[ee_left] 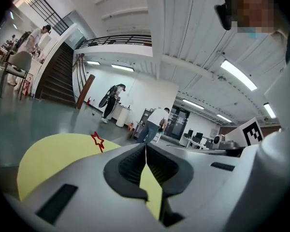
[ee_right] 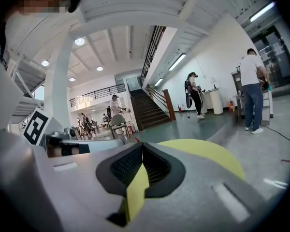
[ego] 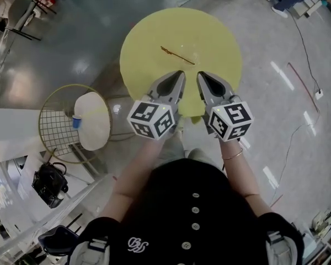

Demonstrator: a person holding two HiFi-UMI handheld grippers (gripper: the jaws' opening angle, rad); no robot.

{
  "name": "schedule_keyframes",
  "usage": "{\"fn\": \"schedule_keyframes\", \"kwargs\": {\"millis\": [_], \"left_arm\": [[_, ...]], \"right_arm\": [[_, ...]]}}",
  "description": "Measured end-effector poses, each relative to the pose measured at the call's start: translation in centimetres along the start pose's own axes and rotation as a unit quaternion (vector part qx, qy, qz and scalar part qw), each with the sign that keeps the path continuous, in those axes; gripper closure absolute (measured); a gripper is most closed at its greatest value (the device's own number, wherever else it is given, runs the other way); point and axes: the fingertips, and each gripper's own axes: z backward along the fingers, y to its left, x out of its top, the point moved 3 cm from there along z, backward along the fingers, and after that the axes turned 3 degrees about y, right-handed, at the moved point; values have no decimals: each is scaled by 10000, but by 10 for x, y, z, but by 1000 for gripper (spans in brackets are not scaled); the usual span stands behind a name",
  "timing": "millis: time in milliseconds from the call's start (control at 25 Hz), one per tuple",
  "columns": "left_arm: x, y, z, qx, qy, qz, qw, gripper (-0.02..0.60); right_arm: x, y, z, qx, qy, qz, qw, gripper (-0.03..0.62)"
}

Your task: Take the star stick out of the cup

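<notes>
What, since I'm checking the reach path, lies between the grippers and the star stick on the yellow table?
Nothing visible. The star stick lies alone on the yellow table, just beyond the shut left gripper and right gripper.

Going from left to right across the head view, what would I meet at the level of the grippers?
Round wire stand → left gripper → right gripper → floor cable.

The star stick (ego: 177, 54) lies on the table (ego: 146, 35) beyond left gripper (ego: 181, 73) and right gripper (ego: 199, 75).
</notes>
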Motion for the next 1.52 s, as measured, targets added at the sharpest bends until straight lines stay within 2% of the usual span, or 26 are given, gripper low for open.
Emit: {"fn": "schedule_keyframes", "kwargs": {"millis": [720, 1120, 1160, 1240, 1360, 1520], "left_arm": [[-45, 69, -32, 541, 561, 565, 9954, 566], [-44, 84, -61, 302, 664, 646, 9952, 565], [-44, 85, -63, 295, 695, 637, 9951, 559], [-46, 88, -66, 302, 762, 698, 9942, 468], [-48, 92, -68, 326, 738, 804, 9935, 460], [-43, 98, -66, 415, 421, 801, 9950, 460]], "right_arm": [[-35, -30, -40, -242, 633, -429, 9968, 589], [-41, -47, -56, -336, 797, -477, 9951, 589], [-42, -48, -58, -335, 819, -471, 9950, 589], [-43, -48, -61, -338, 841, -490, 9947, 589], [-43, -50, -64, -350, 837, -515, 9945, 589], [-48, -52, -67, -354, 899, -515, 9940, 589]]}}
